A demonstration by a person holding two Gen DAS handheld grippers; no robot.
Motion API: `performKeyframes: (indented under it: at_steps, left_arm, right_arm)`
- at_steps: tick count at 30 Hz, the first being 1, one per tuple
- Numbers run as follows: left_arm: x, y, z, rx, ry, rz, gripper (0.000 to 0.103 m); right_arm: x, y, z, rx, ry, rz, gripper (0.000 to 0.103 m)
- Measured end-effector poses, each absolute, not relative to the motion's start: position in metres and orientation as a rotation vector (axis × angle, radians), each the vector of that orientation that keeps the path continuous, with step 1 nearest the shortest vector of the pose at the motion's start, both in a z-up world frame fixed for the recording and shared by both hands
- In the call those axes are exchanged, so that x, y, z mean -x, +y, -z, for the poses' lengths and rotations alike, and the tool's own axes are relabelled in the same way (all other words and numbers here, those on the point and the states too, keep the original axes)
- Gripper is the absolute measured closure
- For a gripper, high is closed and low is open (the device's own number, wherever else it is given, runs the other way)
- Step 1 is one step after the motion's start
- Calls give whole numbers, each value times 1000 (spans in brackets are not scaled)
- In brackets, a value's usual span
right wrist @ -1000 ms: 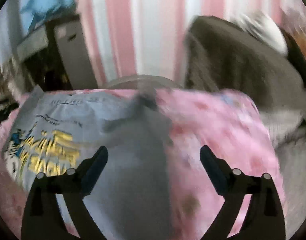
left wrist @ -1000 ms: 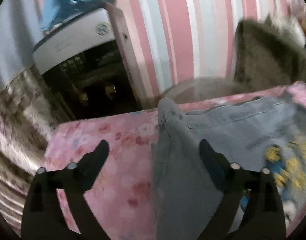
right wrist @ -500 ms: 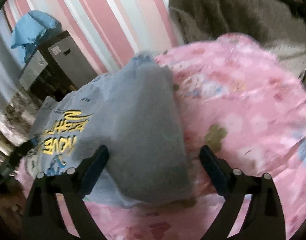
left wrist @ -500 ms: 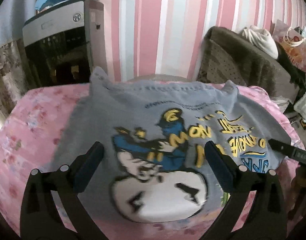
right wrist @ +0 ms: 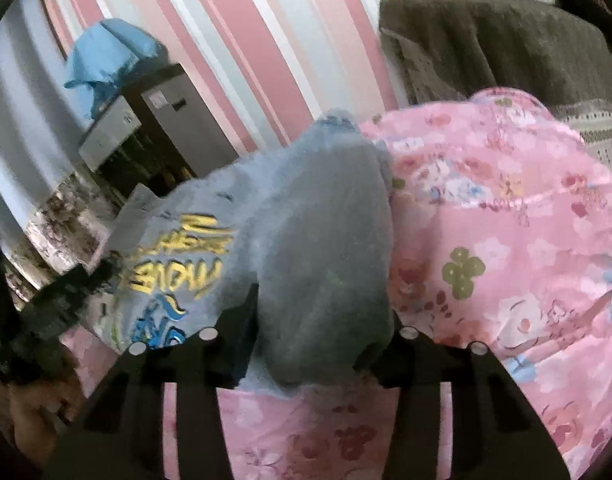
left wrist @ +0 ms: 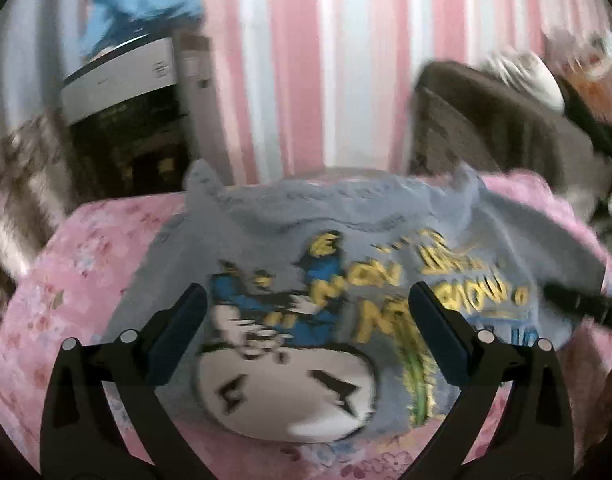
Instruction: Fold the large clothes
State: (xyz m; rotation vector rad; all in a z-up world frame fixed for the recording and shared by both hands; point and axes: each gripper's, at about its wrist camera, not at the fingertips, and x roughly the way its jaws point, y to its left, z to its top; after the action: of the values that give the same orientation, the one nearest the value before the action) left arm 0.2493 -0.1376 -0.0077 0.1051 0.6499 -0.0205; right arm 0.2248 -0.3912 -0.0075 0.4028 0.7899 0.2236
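Observation:
A grey T-shirt [left wrist: 346,248] with a cartoon print and yellow lettering lies spread on a pink floral bedspread [left wrist: 86,264]. My left gripper [left wrist: 306,316] is open and empty, hovering over the print near the shirt's near edge. In the right wrist view the shirt's folded-in right side [right wrist: 326,248] lies between my fingers. My right gripper [right wrist: 322,320] has closed in on this fold, and the cloth bulges over the fingers and hides their tips. Its tip shows as a black bar in the left wrist view [left wrist: 582,304].
A grey cabinet [left wrist: 134,120] with a blue cloth [left wrist: 142,4] on top stands at the back left by the pink striped wall [left wrist: 306,60]. A brown blanket-covered seat [left wrist: 506,128] stands at the back right. The bedspread [right wrist: 506,240] extends right of the shirt.
My right gripper has narrowed from wide open onto the shirt's folded right side. My left gripper swung from the bed's left edge to above the print and stays open.

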Motion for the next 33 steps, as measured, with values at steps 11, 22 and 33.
performKeyframes:
  at_steps: [11, 22, 33]
  left_arm:
    - [-290, -144, 45, -129, 804, 52, 4]
    - [-253, -20, -36, -28, 649, 12, 3]
    - [-238, 86, -18, 64, 713, -101, 3]
  right_arm:
    - [-218, -349, -64, -412, 611, -349, 69]
    - [-236, -227, -92, -306, 574, -460, 82]
    - [-234, -143, -18, -358, 632, -502, 67]
